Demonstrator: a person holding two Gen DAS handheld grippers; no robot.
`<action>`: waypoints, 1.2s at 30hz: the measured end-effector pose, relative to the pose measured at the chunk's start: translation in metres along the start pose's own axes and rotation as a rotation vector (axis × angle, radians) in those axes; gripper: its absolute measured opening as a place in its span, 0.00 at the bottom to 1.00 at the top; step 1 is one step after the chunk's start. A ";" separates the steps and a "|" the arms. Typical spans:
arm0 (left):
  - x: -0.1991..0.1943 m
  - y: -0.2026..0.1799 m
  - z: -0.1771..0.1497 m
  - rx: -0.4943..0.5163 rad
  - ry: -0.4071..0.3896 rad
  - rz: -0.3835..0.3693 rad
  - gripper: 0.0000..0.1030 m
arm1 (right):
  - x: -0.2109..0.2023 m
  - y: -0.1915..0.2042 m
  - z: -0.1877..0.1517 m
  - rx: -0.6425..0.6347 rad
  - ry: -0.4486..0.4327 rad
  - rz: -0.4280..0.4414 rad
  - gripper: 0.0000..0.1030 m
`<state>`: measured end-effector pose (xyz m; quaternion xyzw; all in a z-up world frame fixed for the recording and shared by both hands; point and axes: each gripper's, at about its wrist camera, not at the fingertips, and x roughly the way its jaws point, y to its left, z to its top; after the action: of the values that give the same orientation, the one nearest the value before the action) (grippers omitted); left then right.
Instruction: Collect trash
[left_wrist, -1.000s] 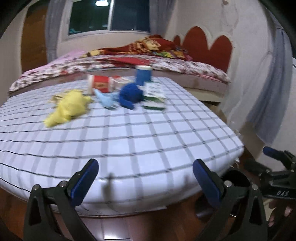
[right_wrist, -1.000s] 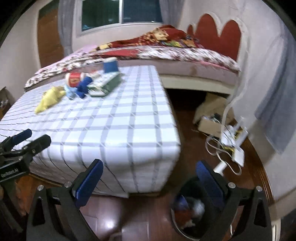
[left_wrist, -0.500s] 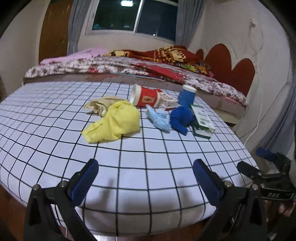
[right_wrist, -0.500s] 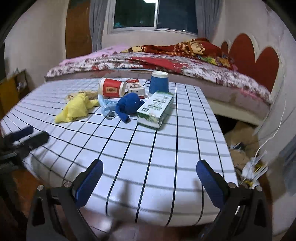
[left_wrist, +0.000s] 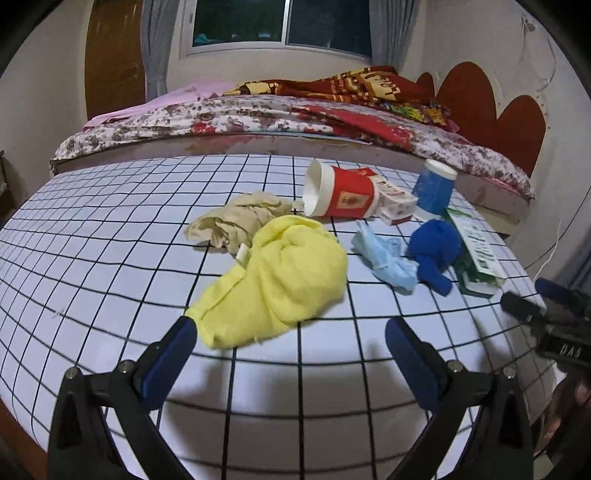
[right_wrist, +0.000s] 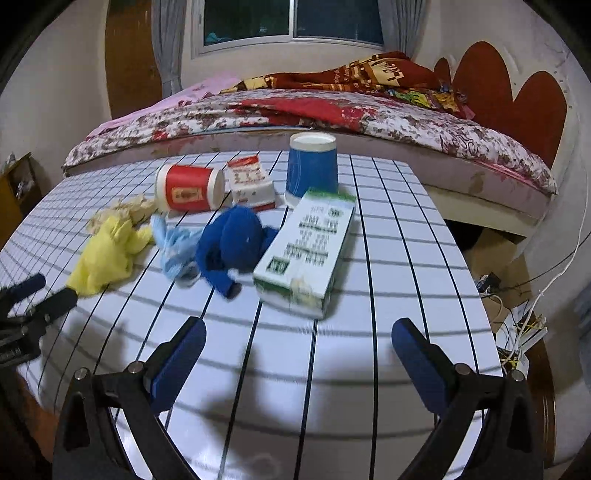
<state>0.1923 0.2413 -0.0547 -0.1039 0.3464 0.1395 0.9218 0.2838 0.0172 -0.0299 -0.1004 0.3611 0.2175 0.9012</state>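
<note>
Trash lies on a white checked table (left_wrist: 110, 221): a yellow cloth (left_wrist: 280, 280), a crumpled beige paper (left_wrist: 236, 221), a tipped red paper cup (left_wrist: 340, 194), a small red-white box (left_wrist: 397, 205), a blue cup (left_wrist: 432, 190), a pale blue wad (left_wrist: 384, 254), a dark blue wad (left_wrist: 434, 247) and a green-white carton (left_wrist: 476, 251). My left gripper (left_wrist: 291, 358) is open, just short of the yellow cloth. My right gripper (right_wrist: 299, 358) is open, just short of the carton (right_wrist: 306, 251). Both are empty.
A bed with floral and red covers (left_wrist: 295, 114) stands behind the table. A red scalloped headboard (right_wrist: 517, 99) is at the right. Cables and a cardboard box (right_wrist: 517, 306) lie on the floor right of the table. A window (left_wrist: 280, 22) is on the far wall.
Both grippers have risen from beside the table's front edge and moved forward over it, closer to the trash. The bin on the floor has left the right wrist view.
</note>
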 end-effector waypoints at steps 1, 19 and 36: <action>0.004 0.000 0.001 0.001 0.003 0.002 0.99 | 0.003 0.000 0.003 0.008 0.000 0.003 0.99; 0.049 0.005 0.021 -0.031 0.082 -0.022 0.83 | 0.062 -0.014 0.022 0.050 0.108 -0.003 0.58; 0.011 -0.014 0.001 -0.006 0.023 -0.117 0.29 | 0.023 -0.035 -0.001 0.036 0.020 0.011 0.54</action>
<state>0.2052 0.2304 -0.0604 -0.1284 0.3497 0.0851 0.9241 0.3141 -0.0063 -0.0453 -0.0844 0.3743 0.2149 0.8981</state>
